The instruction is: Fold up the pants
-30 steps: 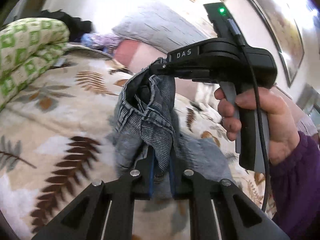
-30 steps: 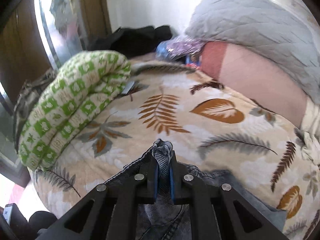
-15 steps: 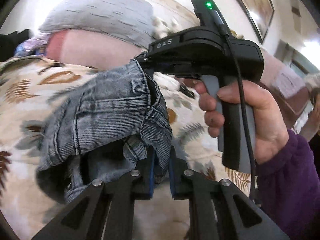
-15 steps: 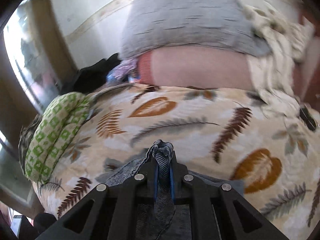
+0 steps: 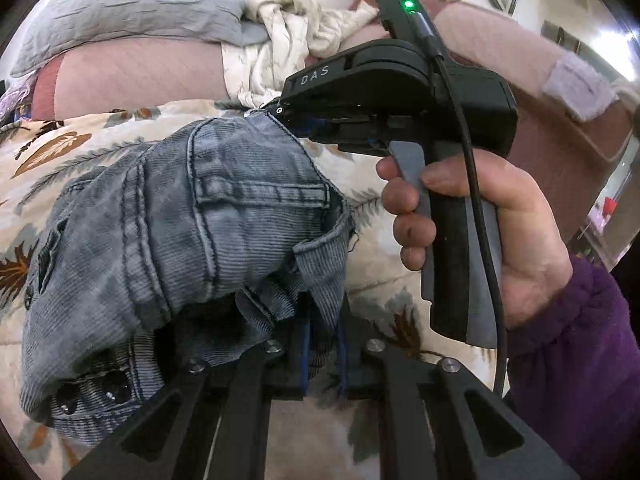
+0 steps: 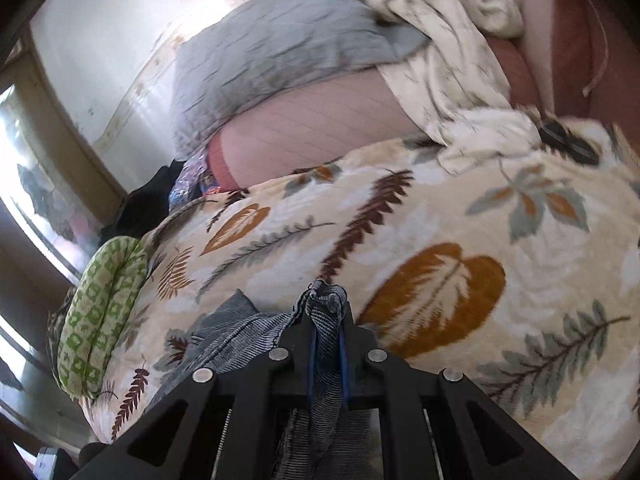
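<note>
Between the blue-lined fingers of the left gripper [image 5: 322, 354] a fold of the grey-blue denim pants [image 5: 192, 236] is pinched, the jaws nearly closed with only the cloth keeping them apart. From that grip the waistband and a back pocket spread up and to the left, bunched and hanging above the leaf-print blanket [image 5: 60, 152] that covers the bed; a row of dark studs shows on the lowest fold of denim. At the upper edge of the garment the right gripper [image 5: 296, 118] comes in from the right, its tip closed on the denim seam. A hand [image 5: 492, 236] in a purple sleeve [image 5: 576, 352] grasps its black handle, on which a green light glows.

In the right wrist view the right gripper [image 6: 326, 342] has its jaws pressed tight on a thin twist of the pants [image 6: 240, 334], which trail away down and to the left over the blanket [image 6: 440, 216]. Beyond the blanket's far edge lie a grey pillow [image 6: 280, 52] over a pink one [image 6: 316, 132], with a crumpled cream cloth [image 6: 452, 60] beside them. At the blanket's left edge sits a rolled green-and-white quilt [image 6: 104, 312].
</note>
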### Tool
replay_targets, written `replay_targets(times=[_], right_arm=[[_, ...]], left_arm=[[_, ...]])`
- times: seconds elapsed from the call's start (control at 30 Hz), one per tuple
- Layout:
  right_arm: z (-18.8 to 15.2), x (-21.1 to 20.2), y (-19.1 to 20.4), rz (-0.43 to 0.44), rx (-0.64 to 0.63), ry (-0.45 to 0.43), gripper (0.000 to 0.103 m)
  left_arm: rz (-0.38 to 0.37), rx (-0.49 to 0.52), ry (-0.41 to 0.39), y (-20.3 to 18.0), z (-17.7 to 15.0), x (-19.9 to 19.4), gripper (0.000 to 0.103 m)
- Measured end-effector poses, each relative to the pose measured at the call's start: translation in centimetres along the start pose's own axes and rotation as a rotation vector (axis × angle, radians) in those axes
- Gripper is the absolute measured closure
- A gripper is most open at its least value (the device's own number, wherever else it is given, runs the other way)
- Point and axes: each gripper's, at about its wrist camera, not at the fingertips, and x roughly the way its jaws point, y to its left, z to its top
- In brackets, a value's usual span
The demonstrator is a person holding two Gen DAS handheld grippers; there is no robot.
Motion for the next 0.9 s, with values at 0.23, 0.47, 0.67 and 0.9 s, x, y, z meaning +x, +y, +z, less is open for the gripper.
replay_targets(times=[0.23,0.47,0.67,0.9], right_arm=[[-1.2,2.5,-3.5,0.031,0.079,0.037,0.094],[-2.4,3.7,-5.6,0.043,0.151,0.063,0.086],[-3.1,1.7,-6.3,-0.012,0.192,0.012,0.043],[-4.4,-3.7,-4.0,-0.090,0.133,-0.084,0.042]], left_arm=[[0.030,-0.008,0.040,0.4,-0.9,2.8,0.093],[0.050,-0.017,0.066,0.7,0.1,4.1,0.092],[0.031,-0.022,0.102,1.1,0.4,3.1,0.089],[0.063,0.024,0.108,2.0,-1.0,-0.4,0.079]])
